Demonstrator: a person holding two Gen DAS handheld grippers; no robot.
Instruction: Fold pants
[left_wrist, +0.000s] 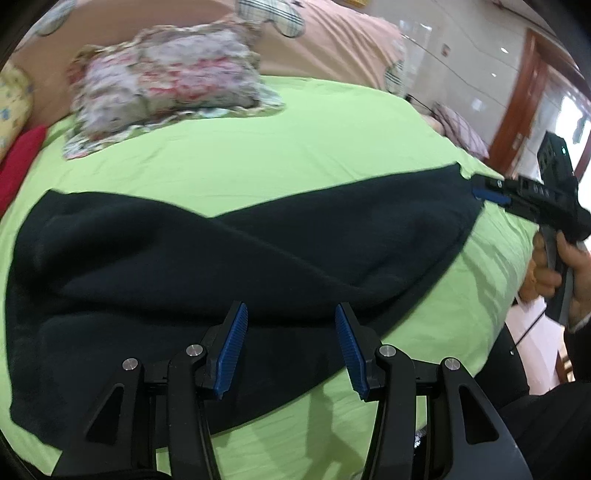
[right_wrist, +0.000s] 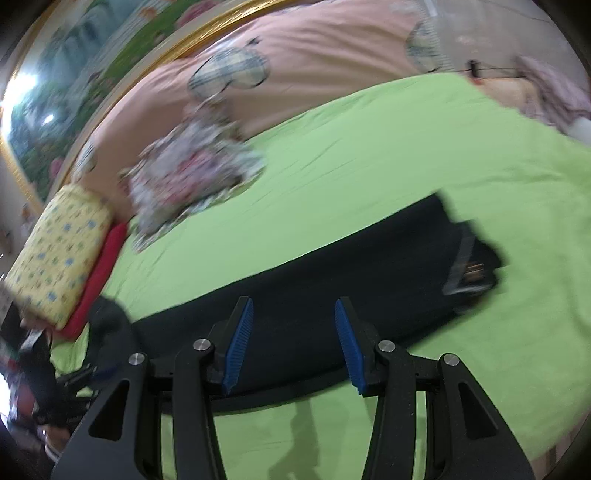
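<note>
Dark, soft pants (left_wrist: 229, 266) lie folded on smooth green sheet (left_wrist: 295, 155).

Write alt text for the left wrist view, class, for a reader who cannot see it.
Dark pants lie folded lengthwise across a lime-green bedsheet, with the left gripper open above their near edge, nothing between its blue-padded fingers. At right, a hand holds the right gripper at the pants' far end; a floral pillow lies behind.
</note>
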